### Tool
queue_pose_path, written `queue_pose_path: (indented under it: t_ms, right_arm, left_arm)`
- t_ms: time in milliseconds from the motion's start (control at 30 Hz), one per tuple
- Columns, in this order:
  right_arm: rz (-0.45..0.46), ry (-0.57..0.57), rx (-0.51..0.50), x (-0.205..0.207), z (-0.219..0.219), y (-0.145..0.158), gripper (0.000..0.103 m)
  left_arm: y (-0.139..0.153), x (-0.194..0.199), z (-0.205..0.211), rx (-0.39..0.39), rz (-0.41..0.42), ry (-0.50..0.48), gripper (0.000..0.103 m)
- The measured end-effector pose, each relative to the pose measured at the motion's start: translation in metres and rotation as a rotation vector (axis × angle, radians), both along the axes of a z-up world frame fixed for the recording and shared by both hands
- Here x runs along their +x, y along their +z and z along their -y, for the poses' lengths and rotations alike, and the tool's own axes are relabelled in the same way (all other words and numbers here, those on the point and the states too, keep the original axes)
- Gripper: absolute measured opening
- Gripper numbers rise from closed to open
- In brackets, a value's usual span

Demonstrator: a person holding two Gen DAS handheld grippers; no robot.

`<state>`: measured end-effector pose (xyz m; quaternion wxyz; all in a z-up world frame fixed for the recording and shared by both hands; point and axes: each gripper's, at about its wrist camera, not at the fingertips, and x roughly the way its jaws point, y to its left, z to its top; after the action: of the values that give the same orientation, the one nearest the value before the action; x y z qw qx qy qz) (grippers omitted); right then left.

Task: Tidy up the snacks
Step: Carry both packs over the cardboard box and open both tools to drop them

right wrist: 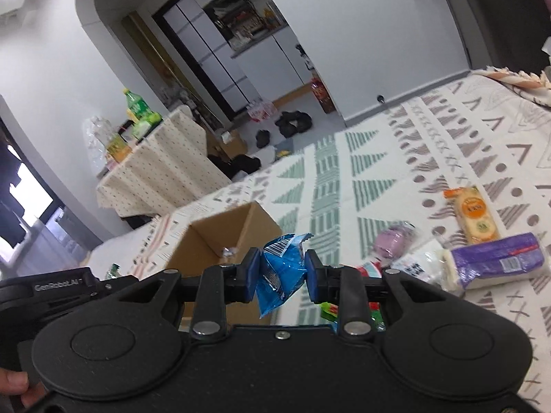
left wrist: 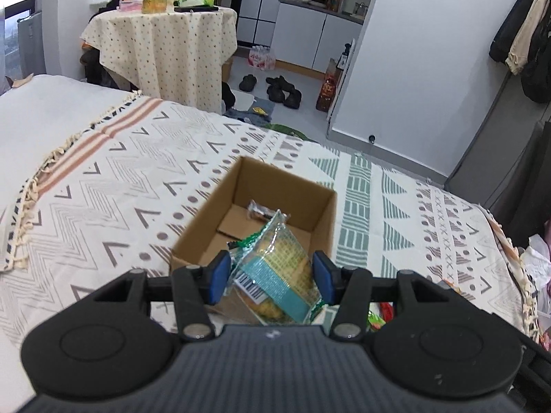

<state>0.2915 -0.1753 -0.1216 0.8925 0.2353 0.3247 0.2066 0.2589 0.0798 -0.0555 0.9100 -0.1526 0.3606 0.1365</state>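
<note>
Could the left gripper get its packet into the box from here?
Probably yes: the left gripper holds the green packet right before the open box, which holds one wrapper and nothing covers.

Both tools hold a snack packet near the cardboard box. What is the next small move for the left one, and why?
Probably carry the left tool a little forward over the cardboard box and then open it. Its pads are clamped on the green cracker packet, which hangs near the box's close edge, and the box is open on top with only one small packet inside.
</note>
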Motion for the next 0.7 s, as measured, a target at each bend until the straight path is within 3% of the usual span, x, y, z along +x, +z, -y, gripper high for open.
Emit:
queue_pose_path:
  t_ms: [433, 700]
  right_arm:
    - [0.100, 0.056, 0.092, -0.002, -0.024, 0.018, 0.028]
    - [0.076, 0.085, 0.102, 0.006, -0.042, 0.017, 0.028]
  left_arm:
    - [-0.001, 0.012, -0.030, -0.016, 0.022, -0.009, 0.051]
    - [-0.009, 0.027, -0.046, -0.054, 0.031, -0.005, 0.051]
